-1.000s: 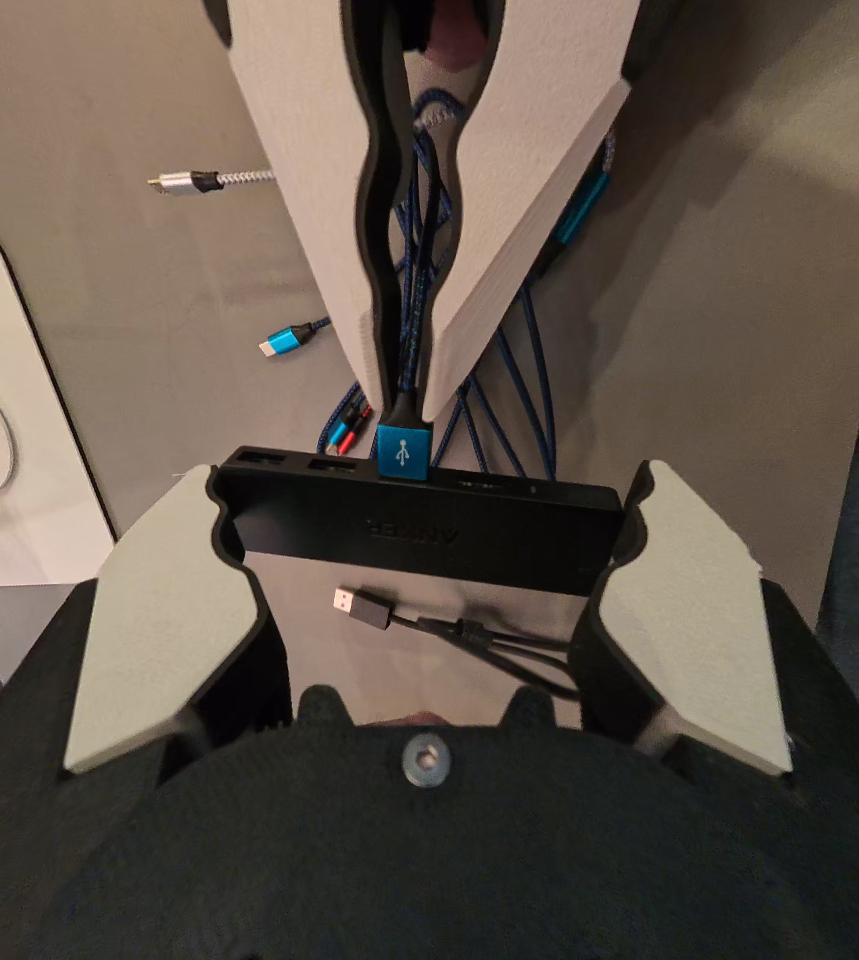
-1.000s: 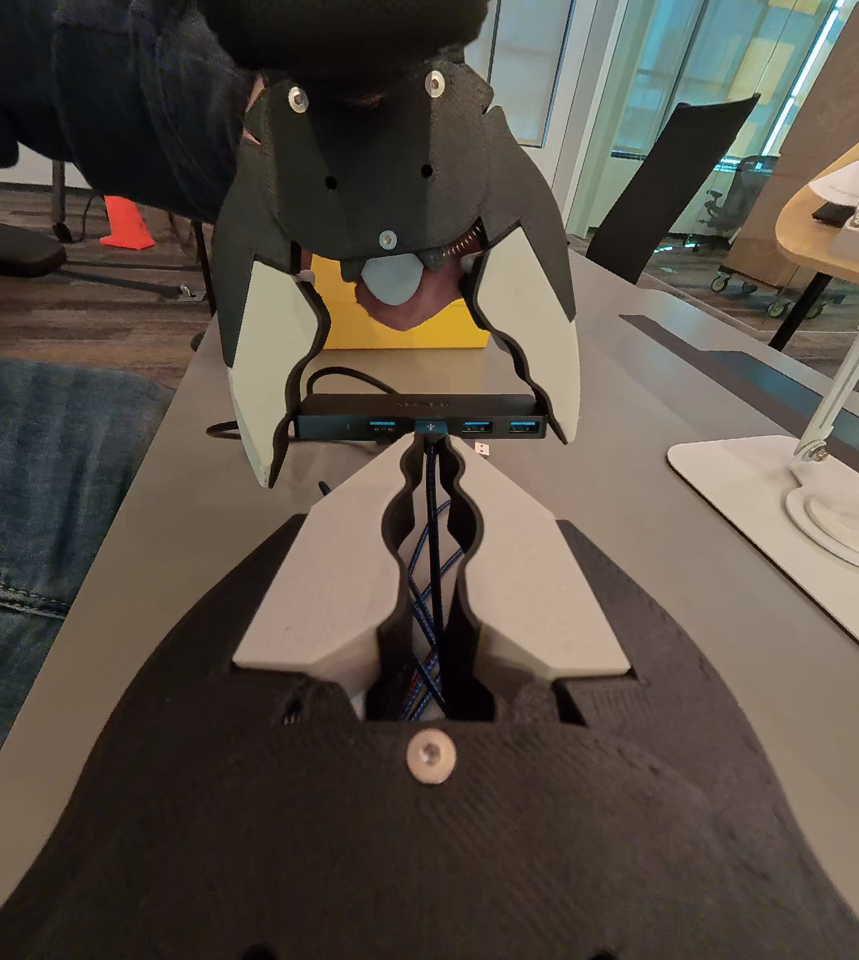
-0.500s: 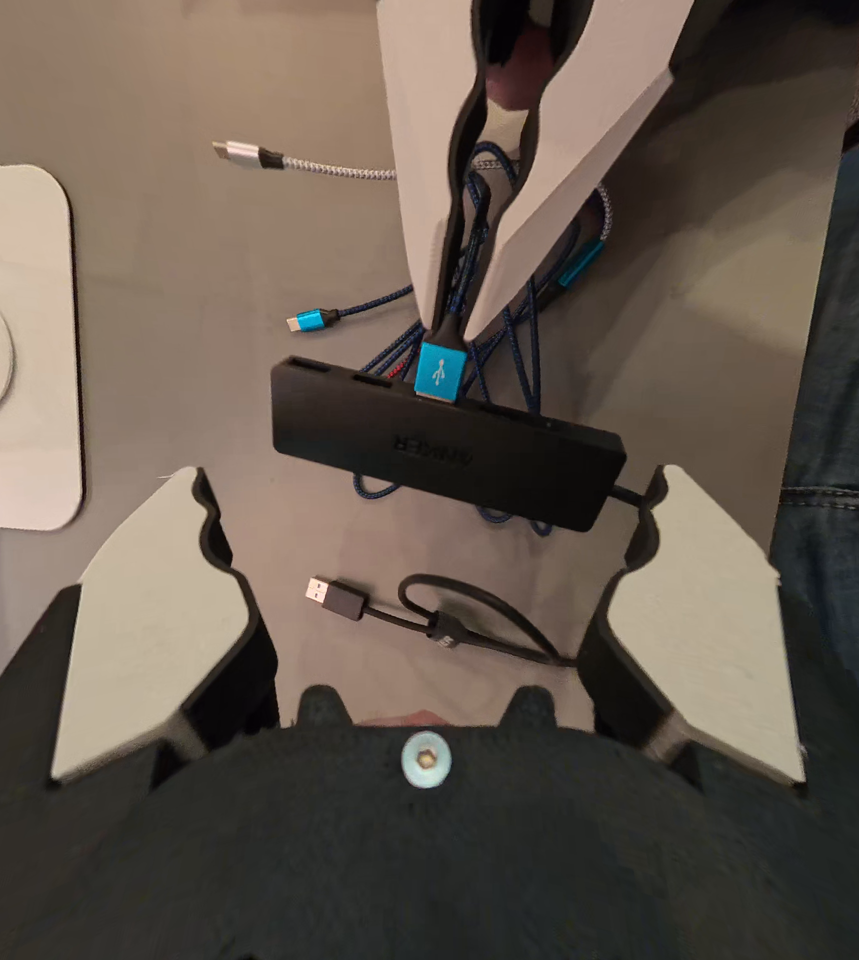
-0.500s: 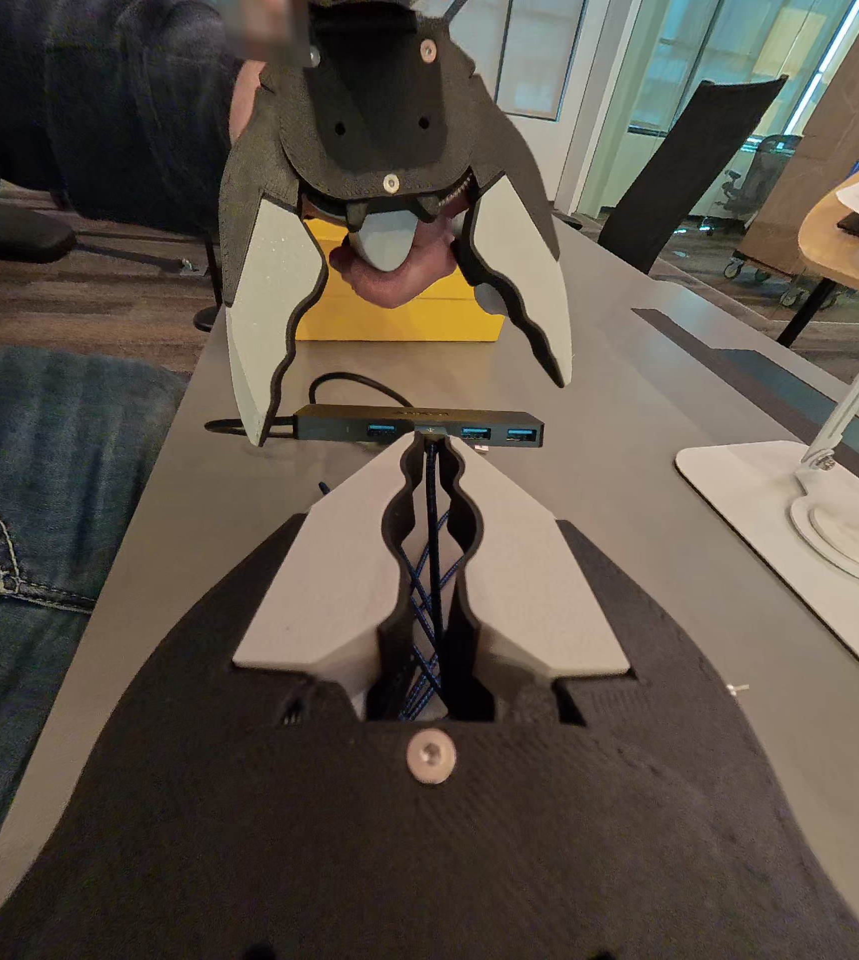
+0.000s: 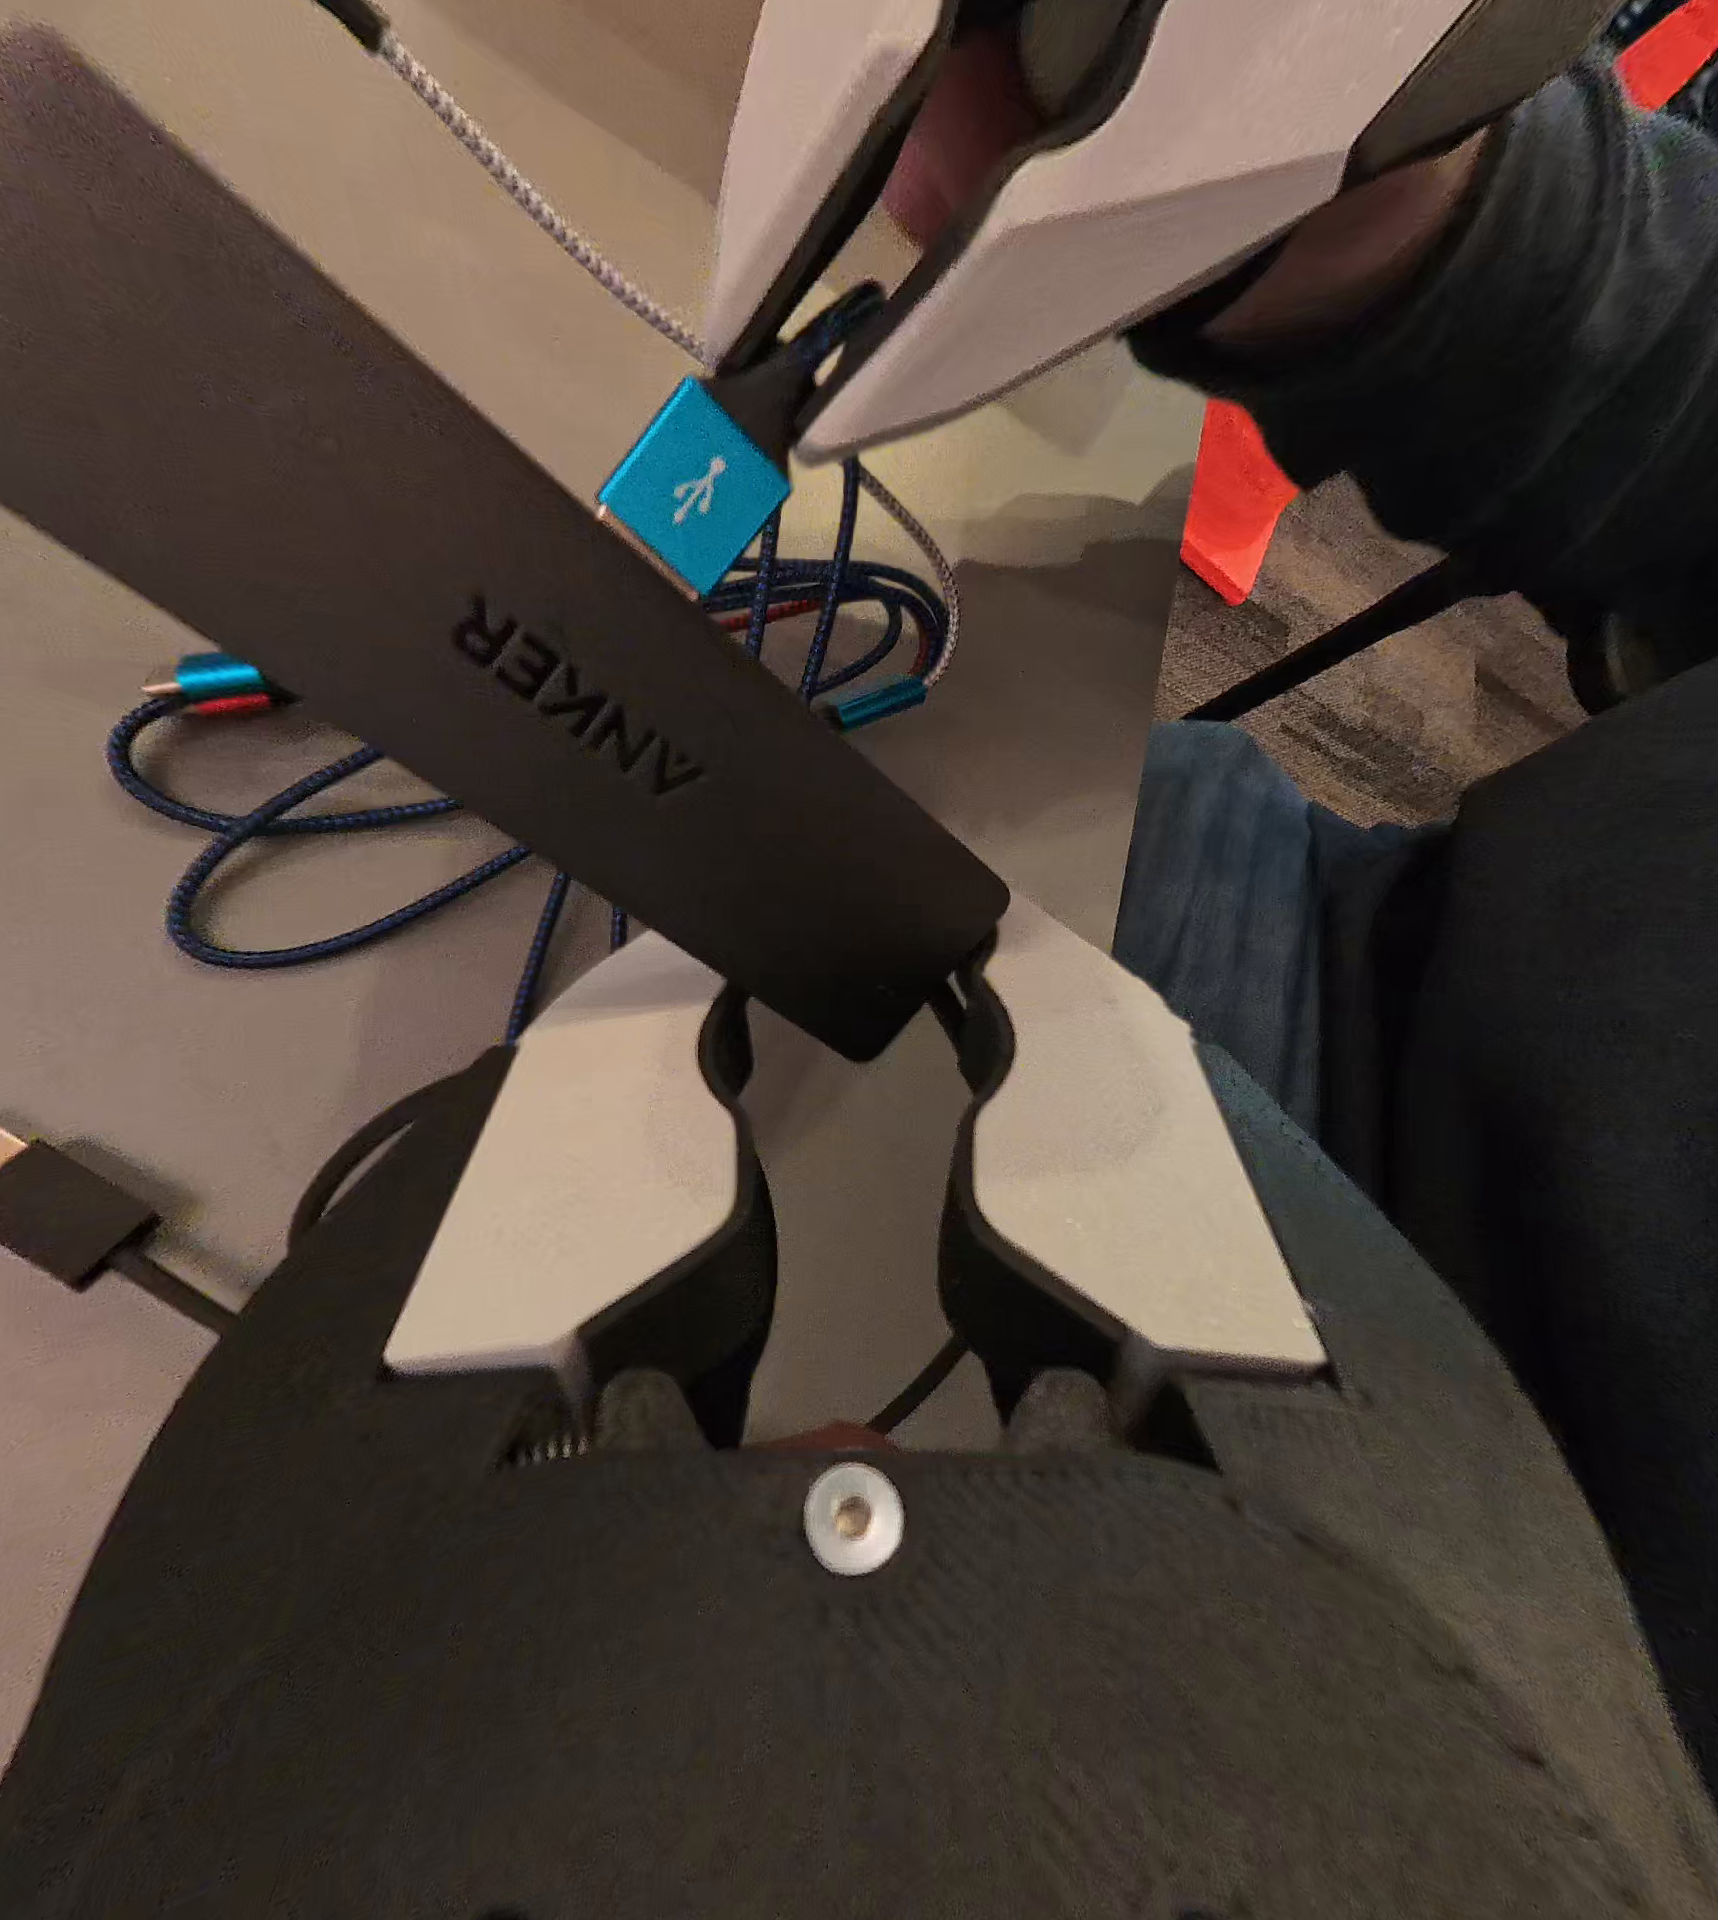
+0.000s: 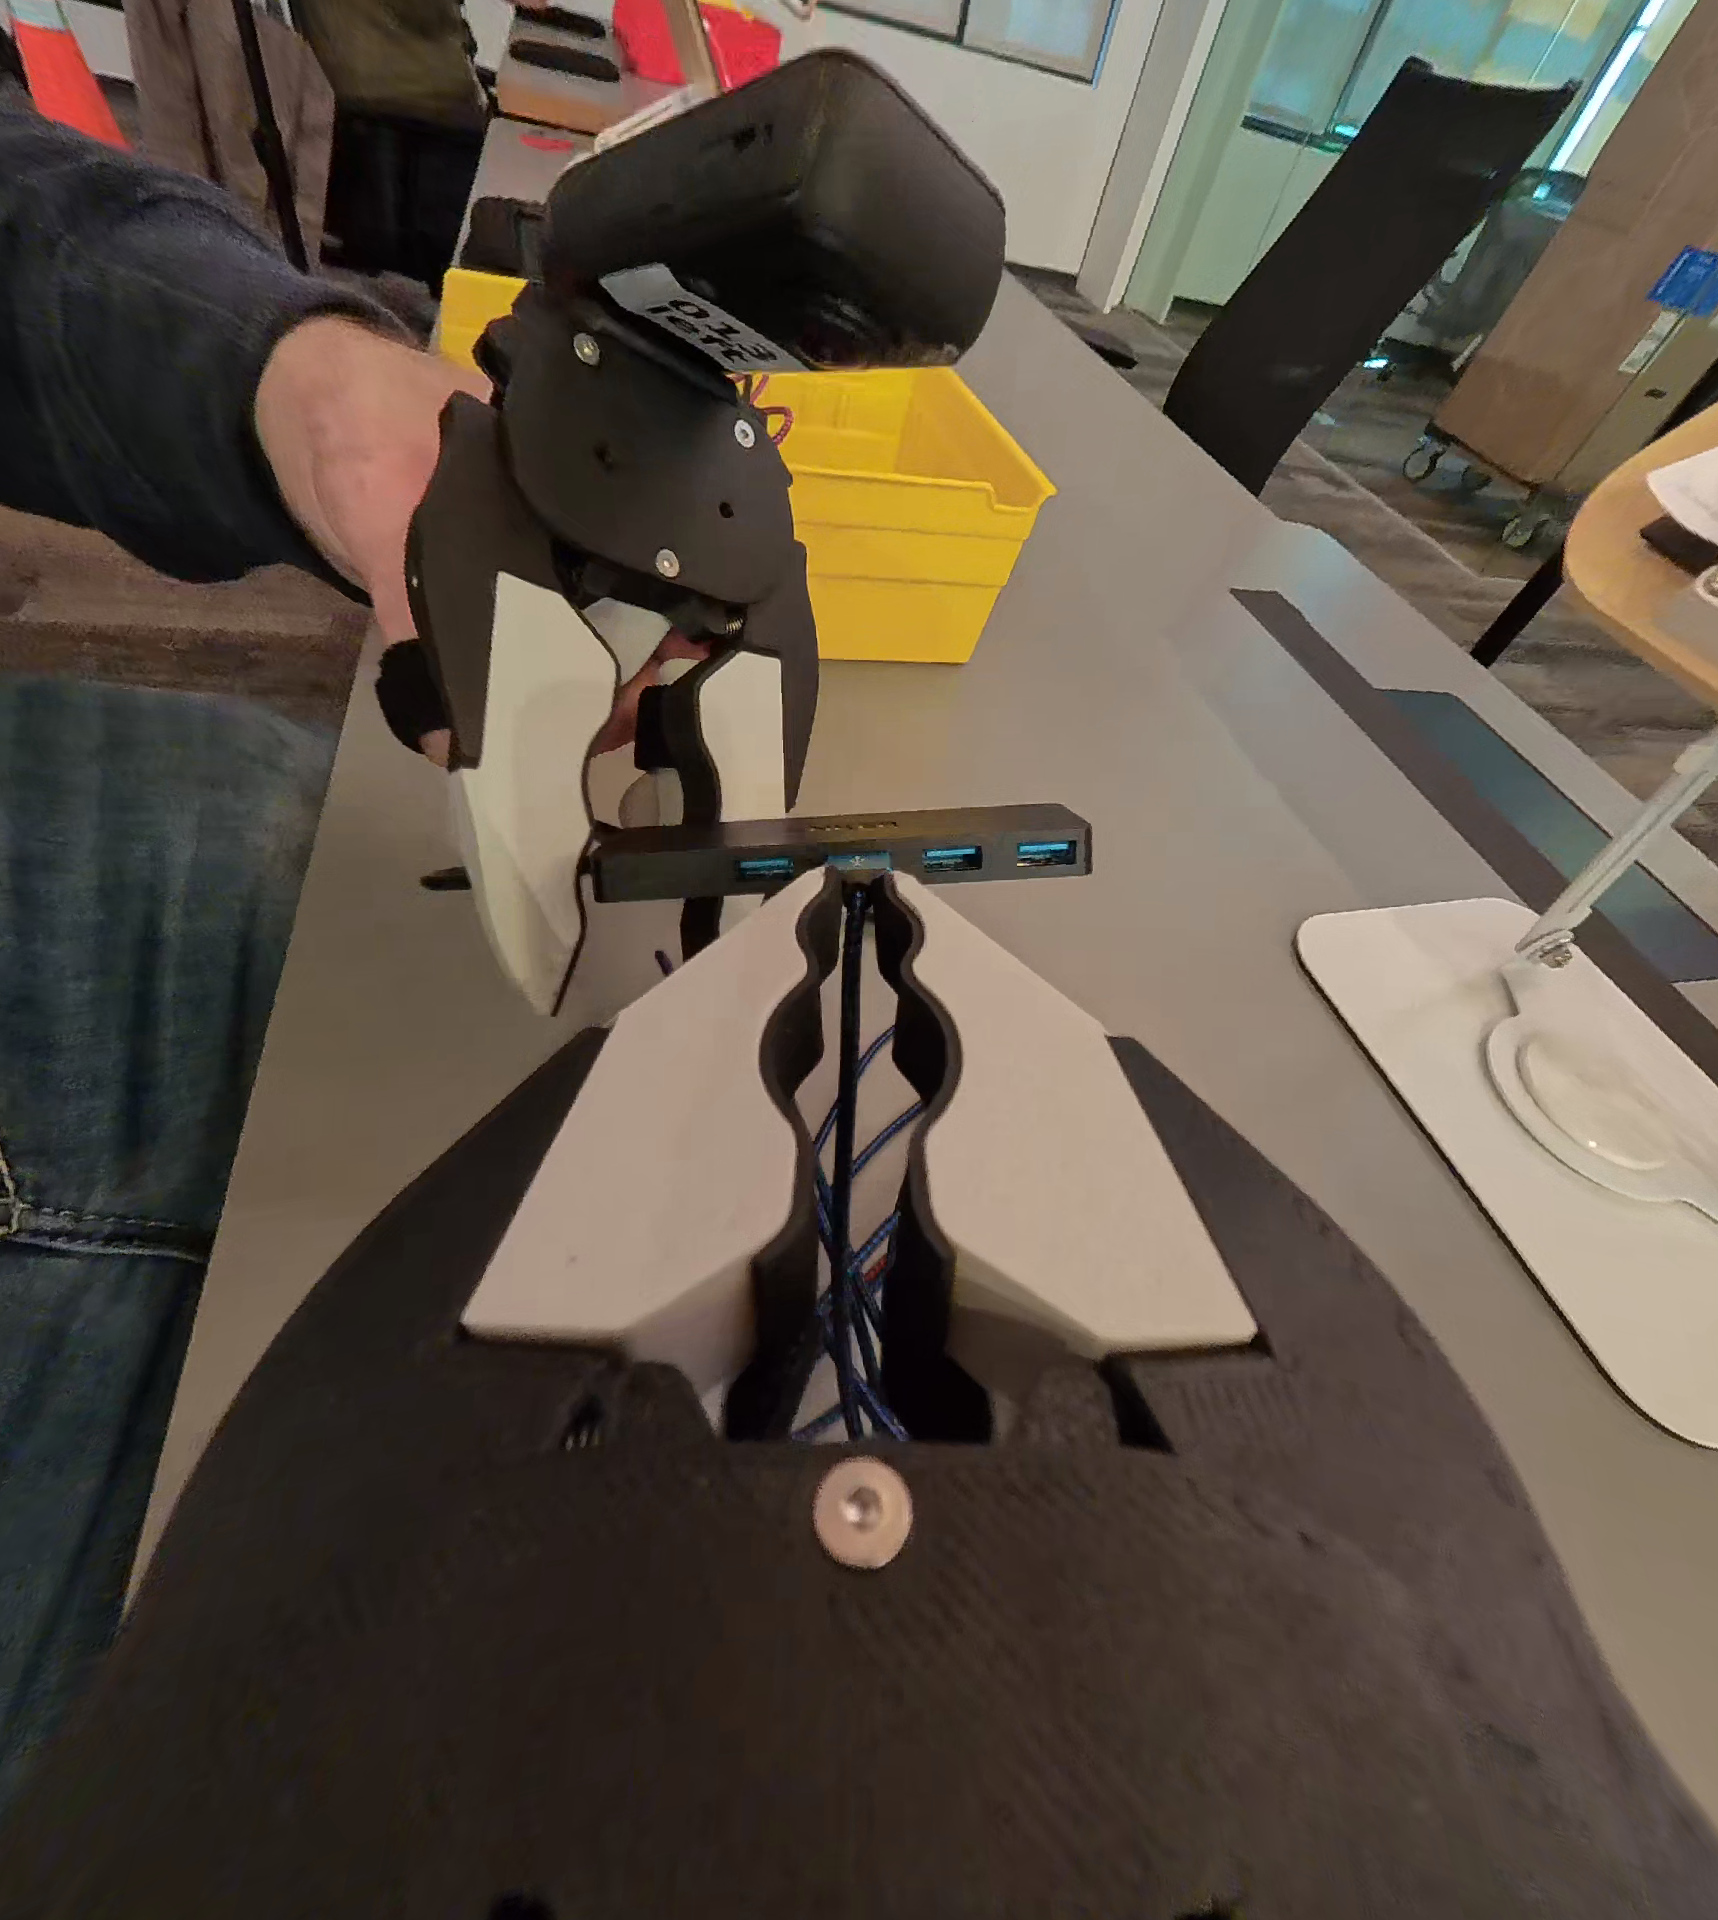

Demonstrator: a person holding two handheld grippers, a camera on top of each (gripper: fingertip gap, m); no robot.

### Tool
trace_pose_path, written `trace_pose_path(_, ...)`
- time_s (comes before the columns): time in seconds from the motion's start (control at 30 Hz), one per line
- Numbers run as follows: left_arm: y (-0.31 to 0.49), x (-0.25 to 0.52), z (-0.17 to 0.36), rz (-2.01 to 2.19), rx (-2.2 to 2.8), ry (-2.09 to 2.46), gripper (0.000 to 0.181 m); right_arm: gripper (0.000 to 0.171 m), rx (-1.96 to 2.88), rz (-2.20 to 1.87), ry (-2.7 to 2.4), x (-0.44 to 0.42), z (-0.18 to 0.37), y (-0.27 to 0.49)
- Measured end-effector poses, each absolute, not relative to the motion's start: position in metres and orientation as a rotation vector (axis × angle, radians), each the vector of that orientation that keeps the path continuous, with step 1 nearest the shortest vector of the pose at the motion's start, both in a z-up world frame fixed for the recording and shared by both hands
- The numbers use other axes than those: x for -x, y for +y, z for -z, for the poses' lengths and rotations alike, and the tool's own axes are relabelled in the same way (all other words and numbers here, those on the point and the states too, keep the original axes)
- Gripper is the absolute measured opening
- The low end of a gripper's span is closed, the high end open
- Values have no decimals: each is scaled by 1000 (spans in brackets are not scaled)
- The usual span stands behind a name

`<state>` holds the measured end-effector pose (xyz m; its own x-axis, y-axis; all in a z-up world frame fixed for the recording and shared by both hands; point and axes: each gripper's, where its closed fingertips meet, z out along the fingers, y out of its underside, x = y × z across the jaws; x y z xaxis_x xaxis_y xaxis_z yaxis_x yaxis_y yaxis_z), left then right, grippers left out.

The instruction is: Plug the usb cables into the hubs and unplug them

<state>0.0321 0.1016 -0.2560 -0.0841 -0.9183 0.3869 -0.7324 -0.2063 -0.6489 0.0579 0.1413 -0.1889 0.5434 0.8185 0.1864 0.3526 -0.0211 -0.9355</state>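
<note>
Left gripper (image 5: pixel 860 1023) clamps the hub (image 5: pixel 481 613) by its cord end; right gripper (image 6: pixel 850 888) pinches the blue plug (image 5: pixel 694 483), seated in a port. Hub's off the table (image 6: pixel 1094 665), so pull straight along the port axis, no twisting.

Your black hub (image 5: pixel 481 623) is a long flat bar with four blue ports in a row along one edge; its cabled end sits pinched between your left tongs' tips. The blue USB plug (image 5: pixel 694 483) sits in its second port, braided blue cable (image 6: pixel 850 1049) trailing back between your right tongs.
</note>
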Motion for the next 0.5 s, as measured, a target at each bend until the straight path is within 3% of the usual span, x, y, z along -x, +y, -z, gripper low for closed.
trace_pose_path(0.07, 106, -30, 259, 1137, 1969, 1791, 29, 5, 1653, -453, -1060, -59, 193, 140)
trace_pose_path(0.13, 108, -28, 258, 1167, 1983, 1785, 21, 30, 1694, -341, -1133, -64, 199, 140)
trace_pose_path(0.27, 108, -25, 270, 1126, 2061, 1864, 21, 80, 1699, -155, -1325, -65, 196, 128)
trace_pose_path(0.37, 106, -27, 277, 1050, 2062, 1957, 21, 96, 1680, -49, -1487, -57, 204, 123)
trace_pose_path(0.5, 100, -32, 288, 947, 1990, 2145, 21, 97, 1739, -23, -1686, -52, 246, 128)
